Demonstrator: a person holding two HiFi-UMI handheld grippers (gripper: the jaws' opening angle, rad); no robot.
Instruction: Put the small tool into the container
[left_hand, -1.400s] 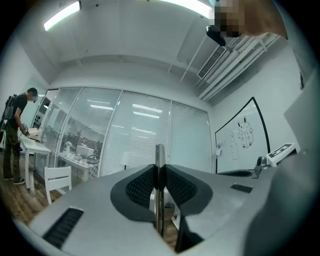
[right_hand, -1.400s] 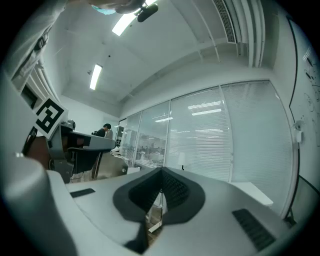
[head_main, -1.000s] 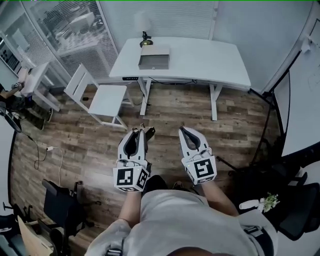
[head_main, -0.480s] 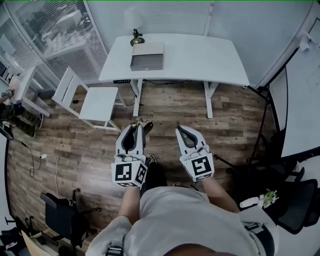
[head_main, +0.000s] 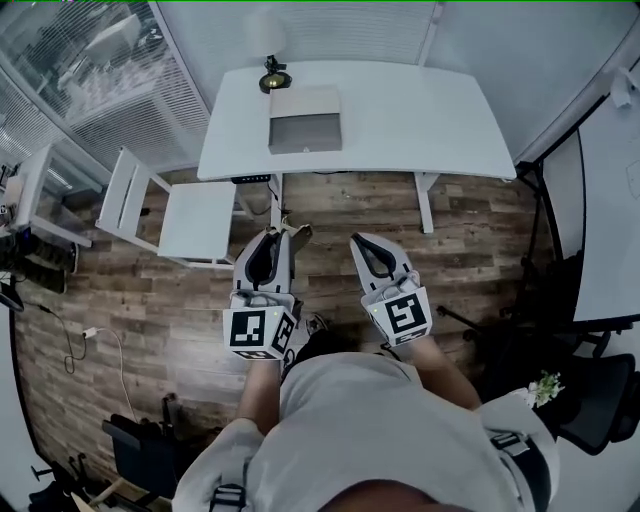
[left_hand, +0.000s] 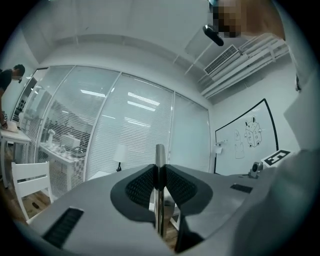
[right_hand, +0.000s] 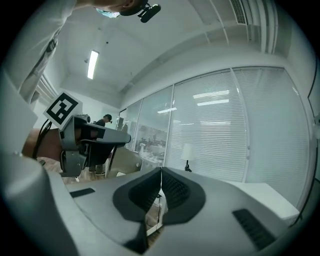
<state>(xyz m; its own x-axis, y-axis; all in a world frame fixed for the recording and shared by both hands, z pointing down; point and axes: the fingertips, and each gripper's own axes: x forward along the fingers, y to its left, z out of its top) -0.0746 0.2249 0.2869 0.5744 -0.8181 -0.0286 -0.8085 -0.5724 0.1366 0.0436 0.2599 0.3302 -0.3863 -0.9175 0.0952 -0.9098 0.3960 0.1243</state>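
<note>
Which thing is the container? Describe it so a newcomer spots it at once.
Find the big white desk ahead. On its left part, just this side of the small lamp, lies the container. It is a flat grey rectangular box, the only grey thing on the white top.

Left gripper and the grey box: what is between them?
In the head view, just bare white table top, a table leg and wooden floor.

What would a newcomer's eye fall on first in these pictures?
Two grippers are held side by side over the wooden floor: the left gripper pinches a slim metal tool, and the right gripper is shut and empty. Ahead stands a white desk bearing a grey box.
</note>
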